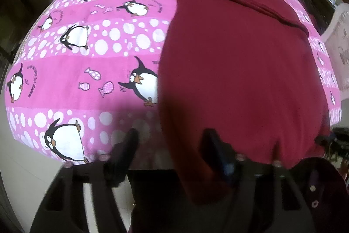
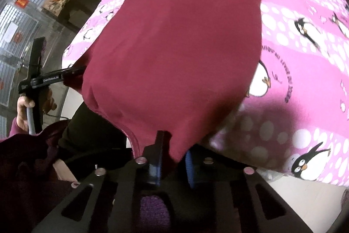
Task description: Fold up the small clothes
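The bed (image 1: pixel 72 71), under its pink penguin sheet, is my folding surface, and I stand at its near edge so both bottom corners of the garment (image 1: pixel 240 62) sit within reach. The garment, a maroon top, lies flat on the sheet. In my left view it fills the right half, running from 6 o'clock up to about 1 o'clock. Its long axis runs away from me: hem at the near edge of the bed, neck end far off toward 12, where the cloth is doubled into a thick band. In my right view it runs the same way, from 6 to 12, leaning slightly right.

I hold it by the hem because that edge, I judge, gets carried up toward the neck end to halve the length.

My right gripper (image 2: pixel 173 158) sits at 6 o'clock in its own view, fingers drawn nearly together, pinching the bottom corner of the hem between the blue pads.

My left gripper (image 1: pixel 172 145) is at 6 o'clock in its view, fingers part spread. The left side edge of the garment hangs between them, the right finger (image 1: pixel 216 145) lying against the cloth and the left one over bare sheet. I can't tell if they grip yet.
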A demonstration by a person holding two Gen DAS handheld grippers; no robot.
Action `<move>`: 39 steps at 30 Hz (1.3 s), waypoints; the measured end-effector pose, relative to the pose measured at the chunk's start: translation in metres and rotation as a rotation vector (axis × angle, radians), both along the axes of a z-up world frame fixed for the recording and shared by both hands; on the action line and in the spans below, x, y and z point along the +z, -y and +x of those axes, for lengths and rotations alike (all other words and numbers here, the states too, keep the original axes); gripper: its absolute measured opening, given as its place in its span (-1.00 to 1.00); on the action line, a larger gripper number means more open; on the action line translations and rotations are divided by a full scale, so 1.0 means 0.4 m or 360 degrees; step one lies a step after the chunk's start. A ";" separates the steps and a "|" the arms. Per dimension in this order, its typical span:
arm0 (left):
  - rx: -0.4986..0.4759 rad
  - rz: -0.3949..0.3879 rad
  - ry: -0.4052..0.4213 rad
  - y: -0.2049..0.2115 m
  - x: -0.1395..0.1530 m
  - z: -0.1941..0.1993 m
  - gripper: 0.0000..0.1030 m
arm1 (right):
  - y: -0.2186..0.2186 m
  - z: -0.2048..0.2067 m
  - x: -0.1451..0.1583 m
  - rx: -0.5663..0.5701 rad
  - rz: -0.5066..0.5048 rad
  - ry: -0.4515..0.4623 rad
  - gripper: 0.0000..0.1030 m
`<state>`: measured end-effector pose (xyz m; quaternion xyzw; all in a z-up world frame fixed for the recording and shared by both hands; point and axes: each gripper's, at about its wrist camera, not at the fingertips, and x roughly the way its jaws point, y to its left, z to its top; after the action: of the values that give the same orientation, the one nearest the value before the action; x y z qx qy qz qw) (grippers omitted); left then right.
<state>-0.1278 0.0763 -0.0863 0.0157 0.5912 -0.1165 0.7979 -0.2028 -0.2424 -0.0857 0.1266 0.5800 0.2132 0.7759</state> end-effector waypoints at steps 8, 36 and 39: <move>-0.0093 -0.0038 -0.0015 0.019 0.036 0.014 -0.87 | 0.032 0.026 0.087 -0.0014 0.0222 0.0127 -0.79; 0.0156 -0.0312 0.0387 0.163 0.254 0.616 -0.88 | 0.317 0.571 0.232 -0.0592 0.0380 0.0447 -0.79; 0.0172 -0.0315 0.0361 0.179 0.235 0.670 -0.88 | 0.333 0.641 0.209 -0.0632 0.0370 0.0418 -0.80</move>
<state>0.1403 0.0047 0.0076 -0.0818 0.4830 -0.1285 0.8623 0.0537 -0.3756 -0.0021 0.2973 0.4097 0.1367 0.8515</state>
